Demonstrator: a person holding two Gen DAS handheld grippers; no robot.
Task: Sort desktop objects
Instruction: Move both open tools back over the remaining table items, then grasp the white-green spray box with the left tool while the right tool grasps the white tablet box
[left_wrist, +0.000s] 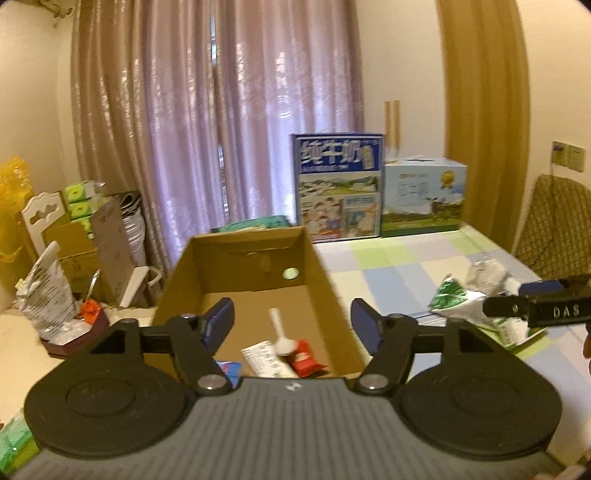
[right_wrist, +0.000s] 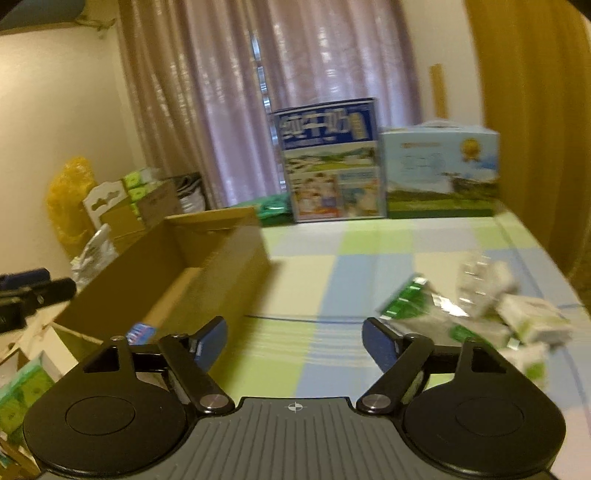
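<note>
A checked tablecloth is spreading under an open cardboard box, where a white scoop, a red packet and a white sachet are lying. The left gripper is hovering released above it; the right gripper, also spread and empty, is facing crumpled green-and-white wrappers near the table's right edge. Slippery foil may be sliding from the pads or nudging off that edge.
</note>
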